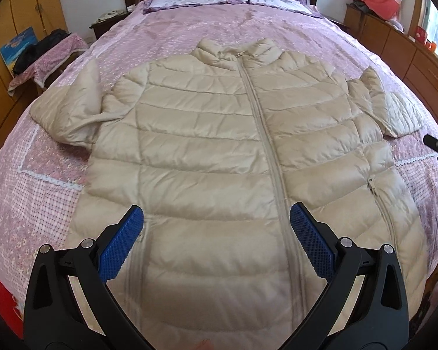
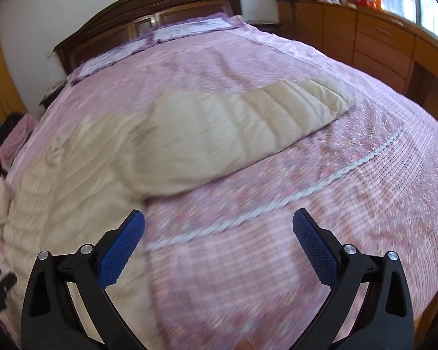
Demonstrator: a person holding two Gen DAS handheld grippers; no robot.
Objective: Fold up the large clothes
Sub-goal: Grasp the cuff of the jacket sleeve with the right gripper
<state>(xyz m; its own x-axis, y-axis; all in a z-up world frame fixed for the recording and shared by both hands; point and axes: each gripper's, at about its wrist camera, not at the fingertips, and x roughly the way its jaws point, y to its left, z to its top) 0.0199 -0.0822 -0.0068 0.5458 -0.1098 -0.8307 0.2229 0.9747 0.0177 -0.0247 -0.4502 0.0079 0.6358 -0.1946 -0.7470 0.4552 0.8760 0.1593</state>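
- The left gripper (image 1: pixel 216 218) hangs over the hem end of the beige puffer jacket (image 1: pixel 219 134), its blue pads (image 1: pixel 122 242) spread wide and holding nothing. The zip (image 1: pixel 265 145) runs up just inside the right-hand pad, so a bite here could catch slick shell alone and slip off.
- The right gripper (image 2: pixel 219 221) is likewise spread and empty, with only the pink bedspread (image 2: pixel 277 262) and its white lace strip (image 2: pixel 248 215) between its fingers. The jacket's side lies at the left-hand finger; closing here would pinch bedding, not garment.
- Beyond those fingers, ahead and a little left, the right sleeve (image 2: pixel 248 122) stretches outward across the bed. This view is blurred, so its cuff edge is hard to judge, and a rushed grab could miss it.
- Farther off from the left gripper, the other sleeve (image 1: pixel 70 108) lies bent back, and the collar (image 1: pixel 233 52) sits farthest. Puffy fill may spring any fold open, and dragging could bunch the bedspread.
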